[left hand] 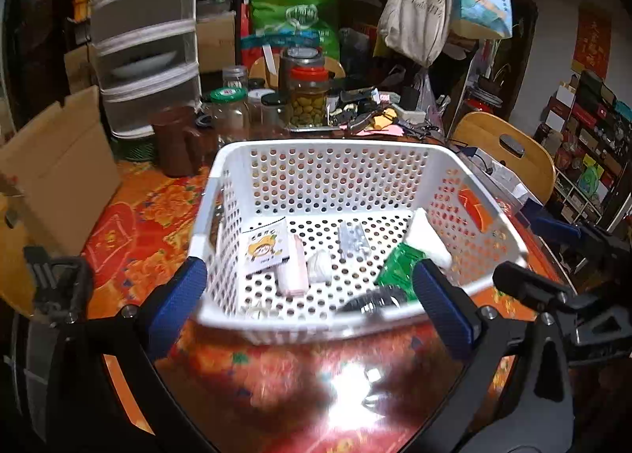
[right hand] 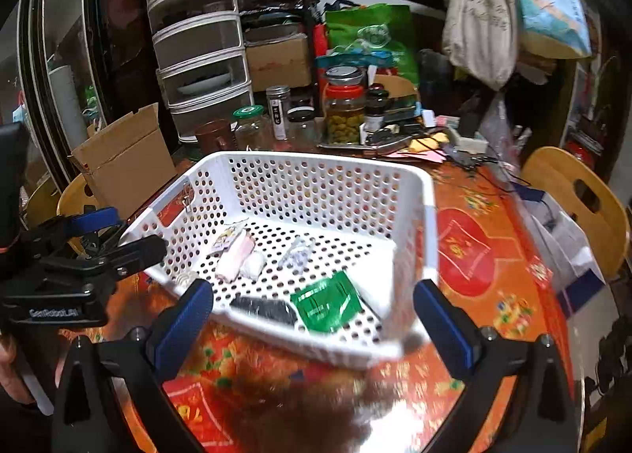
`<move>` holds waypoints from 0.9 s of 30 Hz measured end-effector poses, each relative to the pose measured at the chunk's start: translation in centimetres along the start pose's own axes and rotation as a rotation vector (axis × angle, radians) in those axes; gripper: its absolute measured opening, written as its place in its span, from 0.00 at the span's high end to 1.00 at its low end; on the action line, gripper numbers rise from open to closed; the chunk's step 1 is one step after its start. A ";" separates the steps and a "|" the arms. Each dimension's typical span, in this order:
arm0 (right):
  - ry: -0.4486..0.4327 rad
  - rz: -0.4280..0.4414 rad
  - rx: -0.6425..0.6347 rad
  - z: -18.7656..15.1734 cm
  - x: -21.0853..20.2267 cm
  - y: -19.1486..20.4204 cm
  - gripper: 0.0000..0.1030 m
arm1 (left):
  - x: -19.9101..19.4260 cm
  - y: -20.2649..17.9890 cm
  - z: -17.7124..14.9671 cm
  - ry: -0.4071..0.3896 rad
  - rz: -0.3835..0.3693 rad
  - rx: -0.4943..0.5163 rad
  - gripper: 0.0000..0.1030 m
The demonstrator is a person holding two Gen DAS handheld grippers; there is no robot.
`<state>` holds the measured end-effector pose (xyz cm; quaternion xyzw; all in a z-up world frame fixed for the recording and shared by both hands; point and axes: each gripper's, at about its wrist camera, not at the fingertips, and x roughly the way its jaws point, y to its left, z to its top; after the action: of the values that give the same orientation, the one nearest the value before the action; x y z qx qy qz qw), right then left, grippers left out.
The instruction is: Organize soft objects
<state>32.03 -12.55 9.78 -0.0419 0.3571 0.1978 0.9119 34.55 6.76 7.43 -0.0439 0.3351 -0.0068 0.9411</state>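
A white perforated plastic basket sits on a table covered in a glossy red and orange cloth. Both hand-held tools hover at the near edge of it.

The left gripper has its blue-padded jaws spread wide and holds nothing. The right gripper is likewise spread and empty.

Small soft things lie loose on the basket floor. At the left is a white snack sachet with an orange picture. Just beside it lie a pink and white folded pack and a small white wad. A clear crinkly wrapper lies further back. At the near right is a green foil packet, and beside it a black mesh-like bundle. A white tube or pouch leans in the right corner.

All look very light and limp. The foil and clear film will likely be slippery and lie flat, so an edge or raised fold is the best place to pinch. The wad and folded pack should squash easily and grip well across their middles.

Jars and clutter stand at the far side.
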 end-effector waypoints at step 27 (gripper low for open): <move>-0.190 -0.131 0.038 -14.9 -20.8 5.1 0.02 | -25.3 -5.8 -15.6 -0.143 0.024 0.010 0.00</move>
<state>6.69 -17.99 12.92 -0.0289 0.2693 0.1343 0.9532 5.17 0.83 11.82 -0.0358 0.2673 0.0059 0.9629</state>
